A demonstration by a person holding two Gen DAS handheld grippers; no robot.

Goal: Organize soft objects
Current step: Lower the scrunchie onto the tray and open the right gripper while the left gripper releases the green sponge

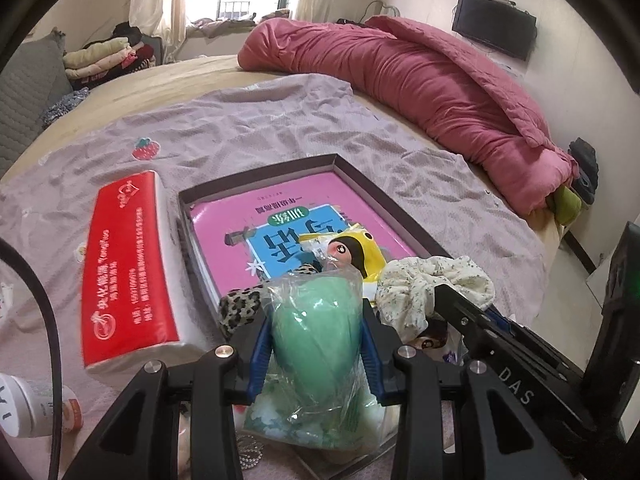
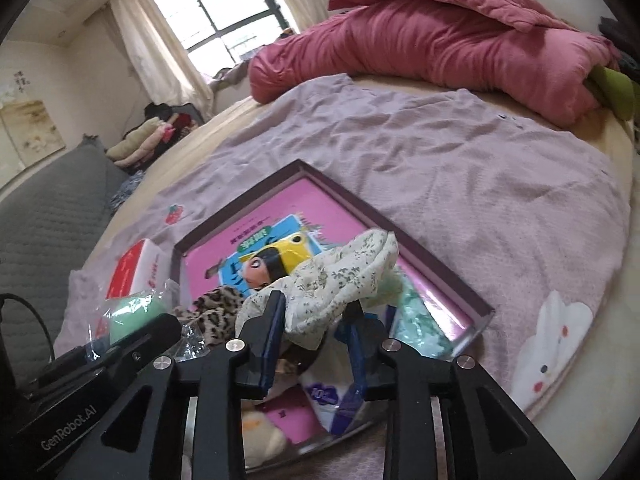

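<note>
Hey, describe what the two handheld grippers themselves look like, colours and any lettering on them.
Both are black, angular frames with round silver bolts and blue pads lining the inner fingers. The left gripper has a black cable beside it; seen from the right wrist its body reads GenRobot.AI. The right gripper shows the letters DAS in the left view.

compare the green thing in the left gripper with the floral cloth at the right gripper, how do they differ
The green sponge is plain mint, egg-shaped and sealed in clear plastic; the floral cloth is cream with small dark sprigs, bare and crumpled. The left gripper has its jaws clamped on the sponge's sides, while the cloth drapes loosely between the right gripper's parted jaws. Both look soft and sit over the near end of the box.
</note>
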